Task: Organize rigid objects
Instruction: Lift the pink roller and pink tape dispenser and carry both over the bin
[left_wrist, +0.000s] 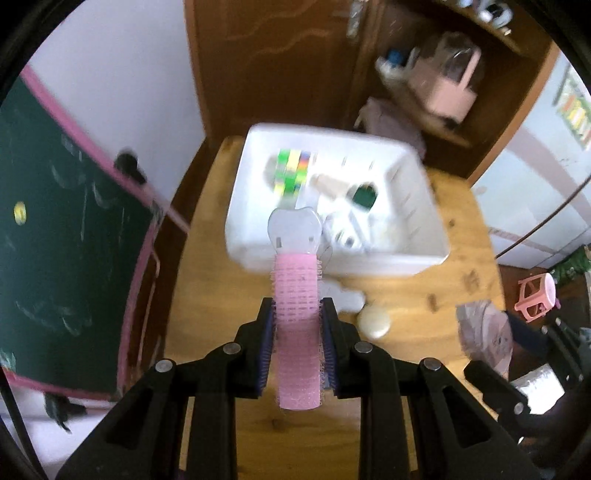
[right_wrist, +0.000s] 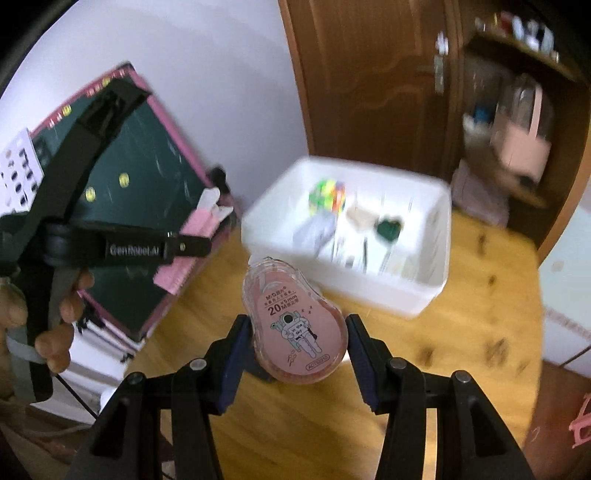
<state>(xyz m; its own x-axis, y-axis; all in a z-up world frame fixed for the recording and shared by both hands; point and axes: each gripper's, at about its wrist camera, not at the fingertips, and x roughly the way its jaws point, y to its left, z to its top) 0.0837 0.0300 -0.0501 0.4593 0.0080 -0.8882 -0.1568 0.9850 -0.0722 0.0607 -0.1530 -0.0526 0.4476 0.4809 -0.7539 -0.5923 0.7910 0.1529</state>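
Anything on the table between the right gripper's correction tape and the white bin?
Nothing: in the right wrist view only bare wooden table separates the correction tape from the white bin.

hair roller: bubblegum pink, tiny bristles all over, pale grey clip at the tip
correction tape: salmon pink under a clear shell, little astronaut drawing, dark print
bin: plain white
cube in the bin: green, yellow, bit of blue and red, all blurry
green thing in the bin: dark green
table: honey-yellow wood with dark knots
chalkboard: deep green, pink frame, yellow dots
fingers: black, dark blue ribbed pads
door: reddish brown wood
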